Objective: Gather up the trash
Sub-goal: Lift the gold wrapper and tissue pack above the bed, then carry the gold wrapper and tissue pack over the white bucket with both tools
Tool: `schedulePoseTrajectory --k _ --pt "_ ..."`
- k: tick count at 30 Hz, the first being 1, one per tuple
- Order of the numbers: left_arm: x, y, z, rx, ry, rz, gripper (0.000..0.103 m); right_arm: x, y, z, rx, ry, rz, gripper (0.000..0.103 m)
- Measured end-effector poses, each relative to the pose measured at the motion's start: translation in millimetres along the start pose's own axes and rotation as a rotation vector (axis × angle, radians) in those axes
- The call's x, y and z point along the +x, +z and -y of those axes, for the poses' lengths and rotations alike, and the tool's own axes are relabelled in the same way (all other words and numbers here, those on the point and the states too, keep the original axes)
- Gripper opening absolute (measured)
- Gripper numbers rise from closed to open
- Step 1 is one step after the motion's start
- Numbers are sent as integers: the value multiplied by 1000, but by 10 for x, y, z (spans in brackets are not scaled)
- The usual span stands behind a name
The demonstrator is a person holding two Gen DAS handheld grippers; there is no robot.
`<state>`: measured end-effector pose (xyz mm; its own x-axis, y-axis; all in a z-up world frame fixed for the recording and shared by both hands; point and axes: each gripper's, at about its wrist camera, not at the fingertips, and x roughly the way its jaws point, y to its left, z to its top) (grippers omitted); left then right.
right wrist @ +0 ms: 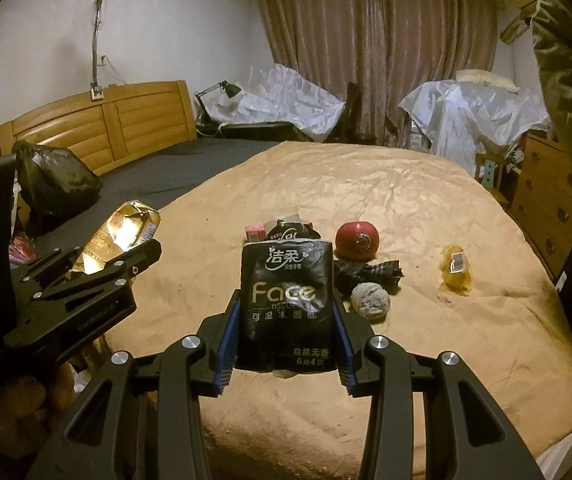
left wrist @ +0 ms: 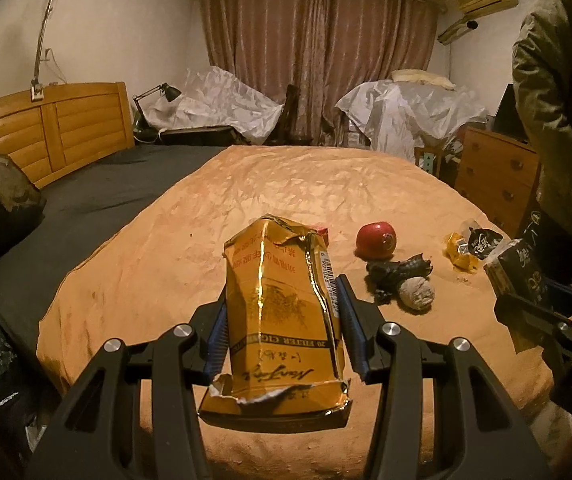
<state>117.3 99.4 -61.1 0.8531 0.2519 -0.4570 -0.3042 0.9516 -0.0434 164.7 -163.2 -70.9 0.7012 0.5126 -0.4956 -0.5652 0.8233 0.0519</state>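
My left gripper (left wrist: 284, 292) is shut on a crumpled gold cigarette pack (left wrist: 282, 312) and holds it above the tan bedspread (left wrist: 146, 264). It also shows at the left of the right wrist view (right wrist: 126, 248) with the gold pack (right wrist: 122, 236). My right gripper (right wrist: 286, 304) is shut on a black tissue packet (right wrist: 286, 304), also seen at the right edge of the left wrist view (left wrist: 519, 268). On the bed lie a red apple (right wrist: 357, 241), a black crumpled wrapper (right wrist: 365, 272), a grey paper ball (right wrist: 370, 301), a yellow wrapper (right wrist: 455, 270) and a small pink box (right wrist: 254, 233).
A black plastic bag (right wrist: 54, 184) sits on the dark sheet near the wooden headboard (right wrist: 98, 128). A wooden dresser (right wrist: 545, 208) stands at the right. Furniture covered in white sheets (right wrist: 473, 116) lines the curtained far wall.
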Motion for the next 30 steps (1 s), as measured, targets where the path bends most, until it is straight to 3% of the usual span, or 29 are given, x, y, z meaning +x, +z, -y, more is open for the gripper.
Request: schedulePoseTrajectory --k 8,14,21,26,30 --pt "384 -134 -1 11 7 -96 47 464 -81 135 -9 -21 -104 42" --pt "894 -316 -6 44 -10 -231 47 921 -400 350 39 -46 -209 42" --pt "1222 -407 52 64 -10 -294 47 1194 -557 605 64 -72 -259 42" --pt "1274 -365 224 80 -48 -300 47 1236 -526 702 69 -59 -272 42" --pt "1244 -275 558 125 -115 -288 47 911 -363 796 75 -46 -245 42"
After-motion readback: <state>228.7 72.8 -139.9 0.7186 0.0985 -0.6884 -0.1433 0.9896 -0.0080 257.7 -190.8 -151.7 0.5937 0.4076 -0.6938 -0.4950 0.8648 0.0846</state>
